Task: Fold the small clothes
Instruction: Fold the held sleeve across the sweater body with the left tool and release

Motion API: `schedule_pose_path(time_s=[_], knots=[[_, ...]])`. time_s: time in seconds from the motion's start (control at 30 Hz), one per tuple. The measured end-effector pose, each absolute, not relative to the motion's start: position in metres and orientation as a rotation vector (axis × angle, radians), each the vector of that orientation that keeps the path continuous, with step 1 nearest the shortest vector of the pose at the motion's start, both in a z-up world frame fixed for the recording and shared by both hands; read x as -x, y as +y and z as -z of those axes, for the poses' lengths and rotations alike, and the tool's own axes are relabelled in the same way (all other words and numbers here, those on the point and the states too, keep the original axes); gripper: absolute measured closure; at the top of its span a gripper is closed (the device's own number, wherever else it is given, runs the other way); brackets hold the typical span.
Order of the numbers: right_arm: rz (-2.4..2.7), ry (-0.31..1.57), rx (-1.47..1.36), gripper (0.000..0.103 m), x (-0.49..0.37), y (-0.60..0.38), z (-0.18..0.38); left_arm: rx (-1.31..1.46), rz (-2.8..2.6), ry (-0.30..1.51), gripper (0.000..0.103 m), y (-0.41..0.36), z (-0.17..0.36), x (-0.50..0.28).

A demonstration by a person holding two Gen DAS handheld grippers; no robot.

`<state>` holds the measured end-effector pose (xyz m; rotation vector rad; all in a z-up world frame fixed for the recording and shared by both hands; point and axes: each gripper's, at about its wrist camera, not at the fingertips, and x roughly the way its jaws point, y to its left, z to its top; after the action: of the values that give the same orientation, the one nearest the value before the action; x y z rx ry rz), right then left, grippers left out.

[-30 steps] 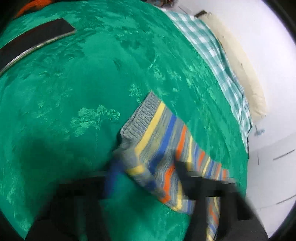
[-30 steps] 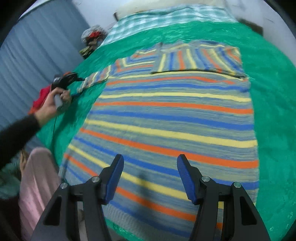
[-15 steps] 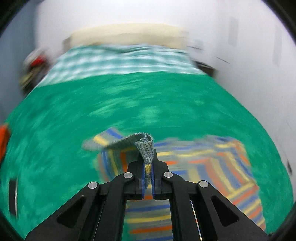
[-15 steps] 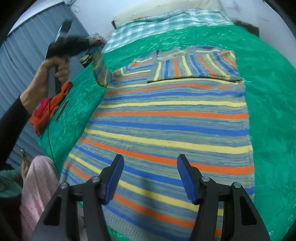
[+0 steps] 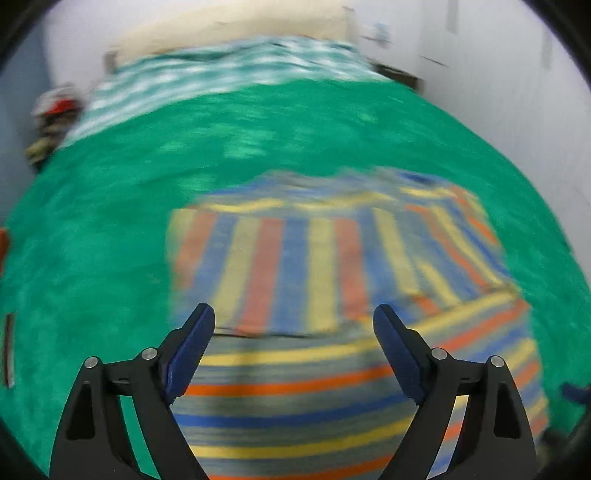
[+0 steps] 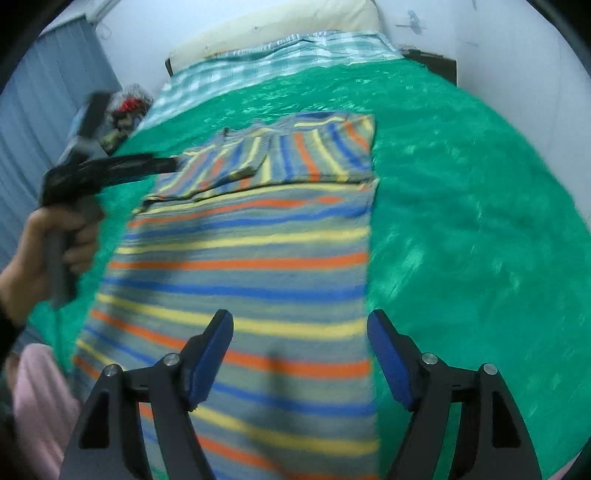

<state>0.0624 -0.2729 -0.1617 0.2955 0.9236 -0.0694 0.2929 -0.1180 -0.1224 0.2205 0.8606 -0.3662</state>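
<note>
A striped knit sweater (image 6: 258,258) in blue, orange, yellow and grey lies flat on the green bedspread (image 6: 461,221). Both sleeves are folded across its chest: the left sleeve (image 6: 221,166) lies beside the right sleeve (image 6: 317,151). My left gripper (image 5: 293,317) hovers over the folded left sleeve (image 5: 280,266). Its jaws are opening and nothing is between them. In the right wrist view a hand (image 6: 55,240) holds the left gripper (image 6: 162,166) at the sweater's left shoulder. My right gripper (image 6: 299,325) hangs over the sweater's lower right part, jaws opening, nothing between them.
A checked sheet (image 6: 277,62) and a cream pillow (image 6: 277,22) lie at the head of the bed. A heap of clothes (image 6: 127,103) sits at the far left edge by grey blinds (image 6: 44,92). A pink-clad leg (image 6: 40,398) is at lower left. White walls close the right side.
My left gripper carried the sleeve cuff from the left over onto the sweater's chest, let it go and opened wide. My right gripper shifted right along the hem and opened wider.
</note>
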Motion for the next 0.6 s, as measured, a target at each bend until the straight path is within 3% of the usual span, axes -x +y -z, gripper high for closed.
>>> schedule_pose_path(time_s=[0.17, 0.23, 0.33, 0.4, 0.53, 0.6], knots=[[0.026, 0.932, -0.216, 0.029, -0.149, -0.276, 0.134, -0.188, 0.273, 0.865, 0.019, -0.083, 0.144, -0.326], [-0.006, 0.912, -0.228, 0.029, -0.191, -0.271, 0.126, -0.251, 0.249, 0.91, 0.027, -0.084, 0.169, -0.329], [-0.041, 0.898, -0.274, 0.044, -0.25, -0.262, 0.135, -0.277, 0.235, 0.976, 0.027, -0.079, 0.204, -0.328], [-0.074, 0.89, -0.294, 0.054, -0.272, -0.257, 0.151, -0.251, 0.23, 0.935, 0.018, -0.073, 0.203, -0.322], [-0.123, 1.081, -0.184, 0.063, -0.297, -0.233, 0.211, -0.204, 0.222, 0.979, 0.015, -0.059, 0.194, -0.322], [-0.104, 1.052, -0.104, 0.065, -0.284, -0.228, 0.204, -0.213, 0.209, 0.974, 0.015, -0.052, 0.186, -0.315]])
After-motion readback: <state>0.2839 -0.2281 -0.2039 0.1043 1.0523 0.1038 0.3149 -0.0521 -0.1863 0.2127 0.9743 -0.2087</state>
